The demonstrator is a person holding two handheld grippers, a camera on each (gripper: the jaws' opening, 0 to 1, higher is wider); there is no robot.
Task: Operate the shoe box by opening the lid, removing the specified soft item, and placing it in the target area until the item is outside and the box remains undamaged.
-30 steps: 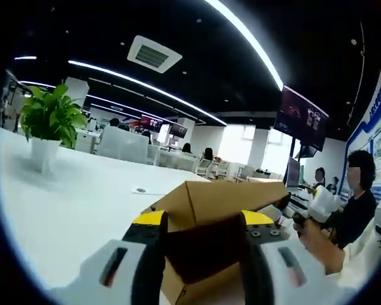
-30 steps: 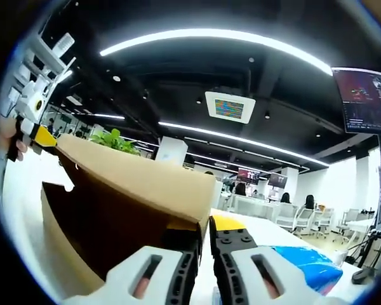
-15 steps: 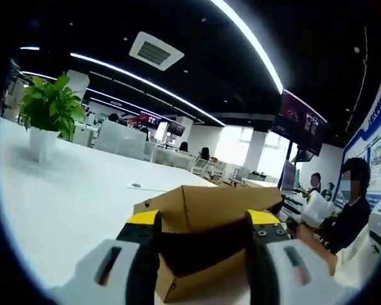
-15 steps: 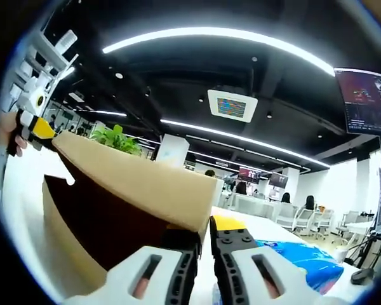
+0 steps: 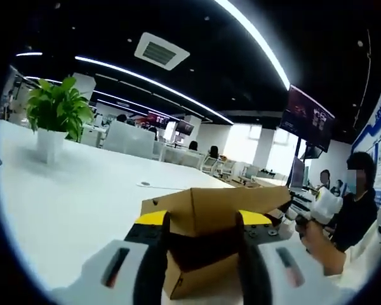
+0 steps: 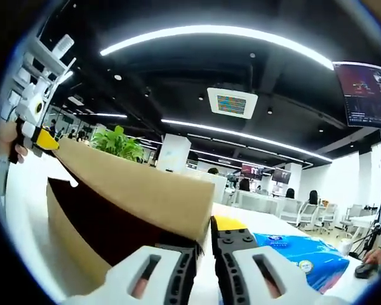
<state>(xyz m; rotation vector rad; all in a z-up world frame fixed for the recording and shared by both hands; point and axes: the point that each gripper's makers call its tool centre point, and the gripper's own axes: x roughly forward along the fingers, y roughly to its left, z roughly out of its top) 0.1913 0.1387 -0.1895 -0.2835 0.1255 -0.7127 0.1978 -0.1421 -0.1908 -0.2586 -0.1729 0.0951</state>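
The cardboard shoe box (image 5: 203,254) stands on the white table (image 5: 70,197) with its lid (image 5: 222,203) lifted and tilted. My left gripper (image 5: 200,222) is open, its yellow-tipped jaws standing wide on either side of the box's near end, just under the lid's edge. The dark inside shows between them. In the right gripper view the lid (image 6: 133,184) slants up to the left over the box's brown interior (image 6: 108,222). My right gripper (image 6: 203,244) is shut on the lid's near corner. The left gripper (image 6: 32,108) touches the lid's far corner. The box's contents are hidden.
A potted plant (image 5: 57,114) stands far left on the table. A blue packet (image 6: 298,254) lies beside the box on the right. A seated person (image 5: 352,210) is at the table's far right, with a hand (image 5: 317,238) on the right gripper. Office desks and chairs fill the background.
Both views have shifted slightly with the hands. My left jaws stand a little closer together than before. The lid stays lifted, with the right gripper still clamped on its corner.
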